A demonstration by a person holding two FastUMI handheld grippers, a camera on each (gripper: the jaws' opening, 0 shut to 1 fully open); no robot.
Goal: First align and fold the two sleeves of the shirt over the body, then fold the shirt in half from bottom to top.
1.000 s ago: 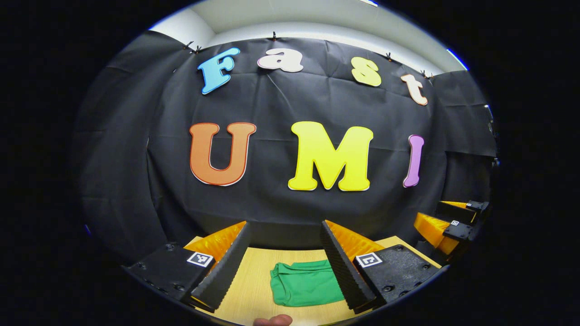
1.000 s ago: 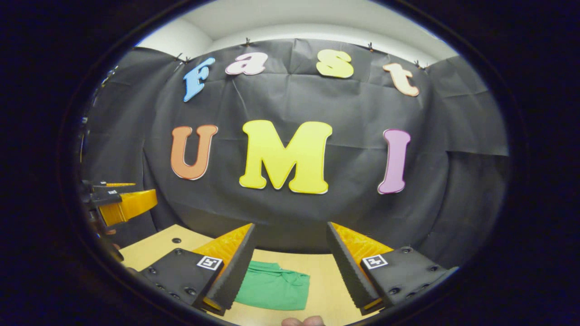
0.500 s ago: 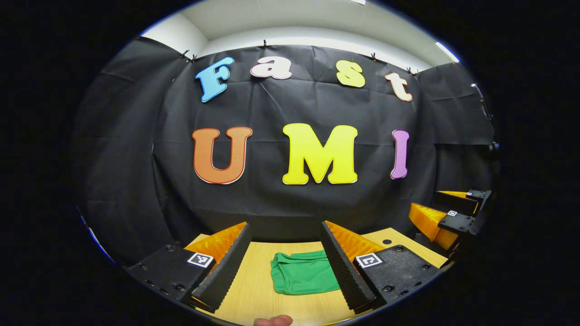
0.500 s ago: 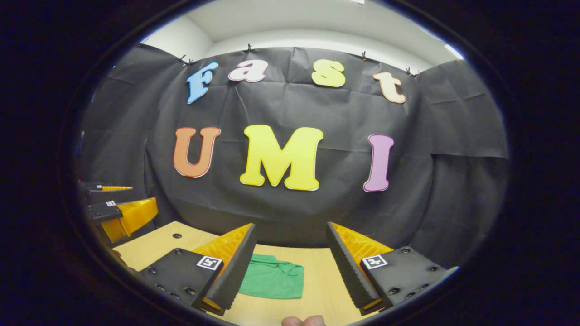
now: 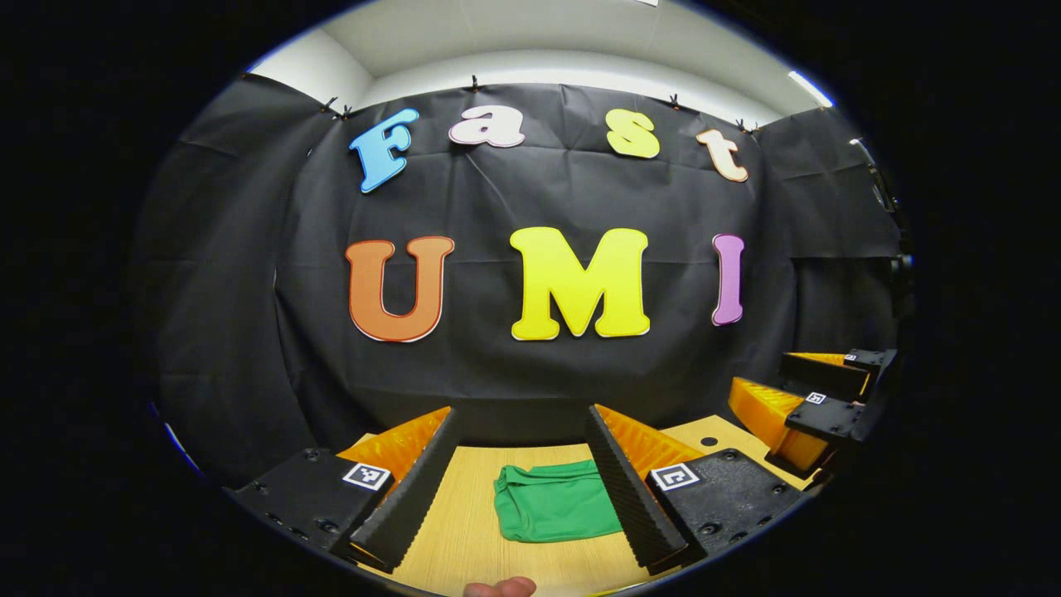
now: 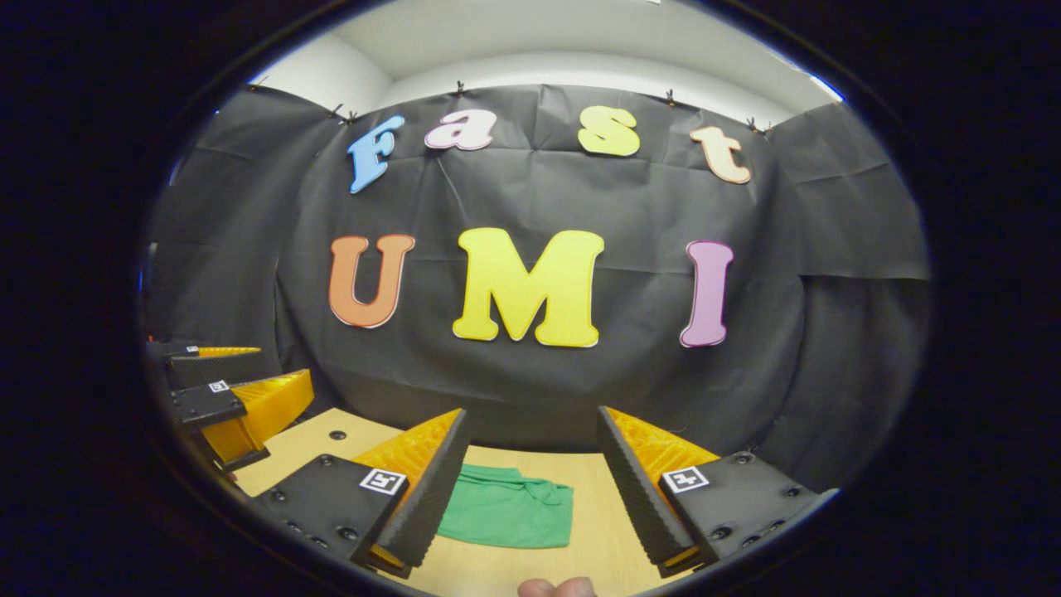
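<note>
Held level above a light wooden table (image 5: 464,531), the left gripper (image 5: 520,448) is seen with its two fingers spread wide apart and nothing between them. Beyond those fingers, the green shirt (image 5: 555,502) is shown lying on the table as a compact, roughly rectangular bundle, apparently already folded, with a few soft ridges along its far edge. Farther off at the right edge of the left gripper view, the right gripper (image 5: 808,406) is seen raised above the table, well apart from the cloth. In the right gripper view, that gripper's own fingers (image 6: 431,489) are likewise shown spread wide and empty, with the shirt partly hidden behind one of them; the left gripper appears at that view's left edge. A fingertip (image 6: 555,587) of the person is glimpsed at the bottom of the view. Little work is judged to remain. If a gripper were lowered carelessly, the bundle could be snagged on a finger and the folded layers dragged open or skewed.
</note>
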